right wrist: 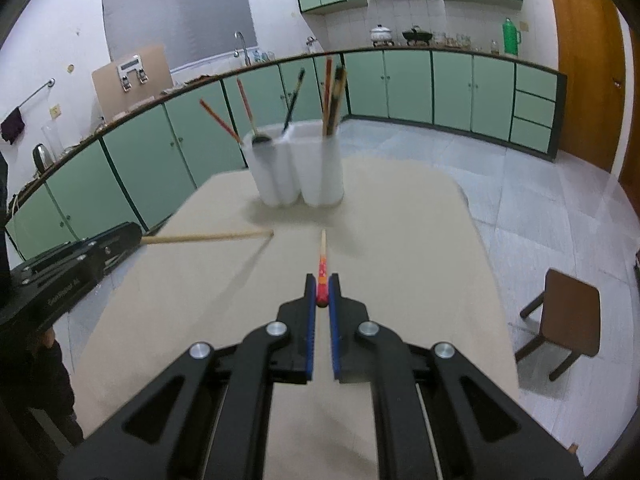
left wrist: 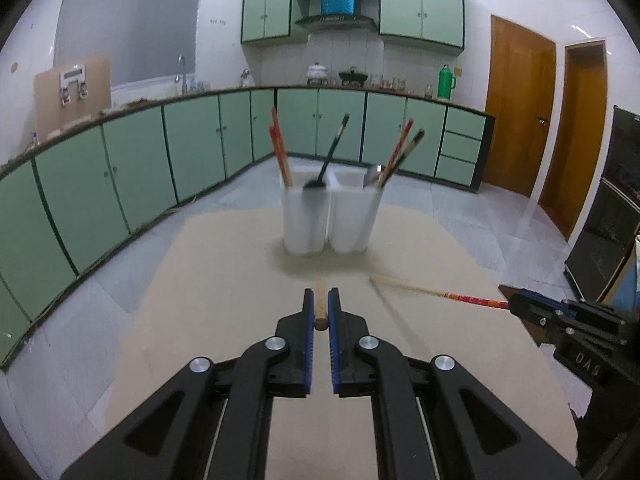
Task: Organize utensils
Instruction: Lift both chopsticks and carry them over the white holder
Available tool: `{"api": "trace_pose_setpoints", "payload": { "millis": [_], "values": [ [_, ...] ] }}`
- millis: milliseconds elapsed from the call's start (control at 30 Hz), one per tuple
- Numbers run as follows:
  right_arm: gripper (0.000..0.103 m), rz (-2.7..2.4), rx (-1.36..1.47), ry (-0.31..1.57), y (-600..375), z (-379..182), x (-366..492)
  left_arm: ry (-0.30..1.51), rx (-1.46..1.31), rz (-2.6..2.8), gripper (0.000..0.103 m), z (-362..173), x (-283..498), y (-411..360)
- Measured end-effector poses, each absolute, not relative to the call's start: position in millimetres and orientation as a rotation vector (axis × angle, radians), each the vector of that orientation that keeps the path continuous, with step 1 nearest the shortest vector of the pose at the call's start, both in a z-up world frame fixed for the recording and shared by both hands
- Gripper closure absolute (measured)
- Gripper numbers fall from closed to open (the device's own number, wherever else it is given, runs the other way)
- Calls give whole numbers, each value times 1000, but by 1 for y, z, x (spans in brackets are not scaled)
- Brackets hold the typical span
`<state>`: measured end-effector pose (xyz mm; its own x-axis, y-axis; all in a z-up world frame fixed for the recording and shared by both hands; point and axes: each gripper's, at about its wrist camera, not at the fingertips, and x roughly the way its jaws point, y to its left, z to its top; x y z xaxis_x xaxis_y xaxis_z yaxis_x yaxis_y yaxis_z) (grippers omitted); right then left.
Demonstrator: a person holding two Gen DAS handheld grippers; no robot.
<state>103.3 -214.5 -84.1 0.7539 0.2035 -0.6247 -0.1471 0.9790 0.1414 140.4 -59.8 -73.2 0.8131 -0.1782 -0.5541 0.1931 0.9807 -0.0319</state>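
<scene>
While both tools hover low over the beige table, we note each one clamped on a single chopstick. Nearest in the left wrist view, the left gripper has its blue pads pressed on the butt end of a plain wooden chopstick, which points straight ahead; the right wrist view shows that same stick running rightward from the gripper above the table. The right gripper is closed on the red patterned end of a second chopstick, its pale tip aimed toward the holder; from the left it appears reaching in from the right-hand tool. Farther off, near the table's far edge, stands a white two-compartment utensil holder. Its left compartment carries red chopsticks and a dark spoon; the right carries several more chopsticks. Beyond that, green cabinets line the wall.
</scene>
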Motion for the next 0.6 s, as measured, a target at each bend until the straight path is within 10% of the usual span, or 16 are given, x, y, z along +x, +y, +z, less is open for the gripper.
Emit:
{"api": "trace_pose_setpoints", "payload": {
  "millis": [600],
  "values": [
    [98,342,25,706,-208,20,193,527,-21,-305,96,-4,207,-52]
  ]
}}
